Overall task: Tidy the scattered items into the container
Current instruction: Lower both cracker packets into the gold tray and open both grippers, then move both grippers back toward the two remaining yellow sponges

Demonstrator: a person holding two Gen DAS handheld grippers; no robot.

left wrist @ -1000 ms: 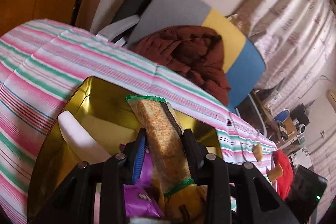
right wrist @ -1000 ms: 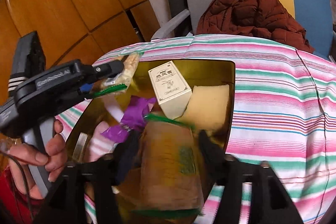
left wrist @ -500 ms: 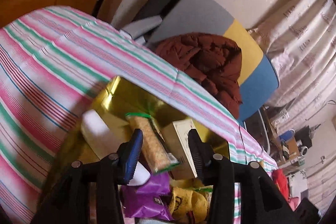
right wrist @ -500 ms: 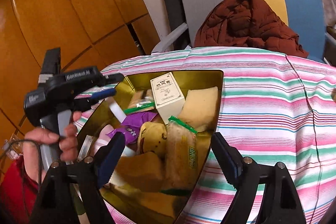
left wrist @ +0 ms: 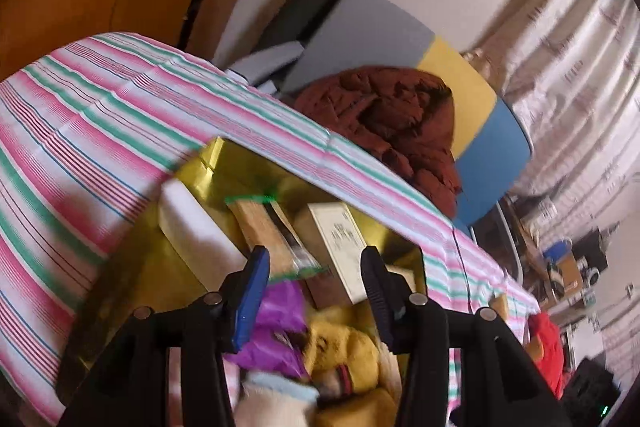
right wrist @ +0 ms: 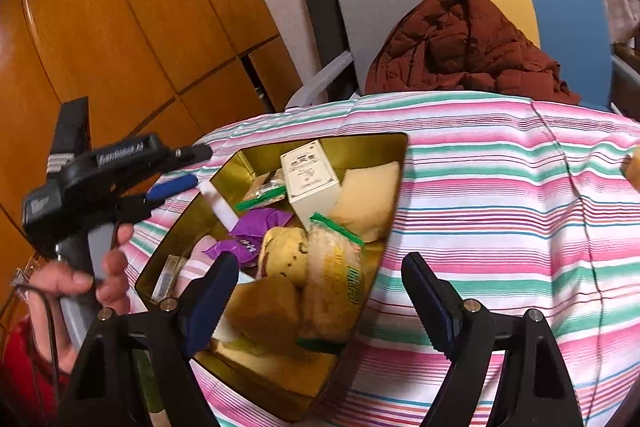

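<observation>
Over the gold tin (right wrist: 396, 147) | both grippers' fingers just spread wide, nothing held | cracker packs lie released inside | stray item (right wrist: 633, 169) at tabletop's right edge, nearer right gripper (right wrist: 316, 291); left gripper (left wrist: 316, 291) farther.

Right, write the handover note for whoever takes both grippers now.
Left gripper: open, jaws just opened, nothing between them, above the tin.
Right gripper: open, jaws just opened, empty, over the tin's near end.
Done: box, cracker pack, plush and purple packet lie in the tin.
Left: a small tan item at the cloth's right edge, outside the tin; probably fetch it next.
</observation>
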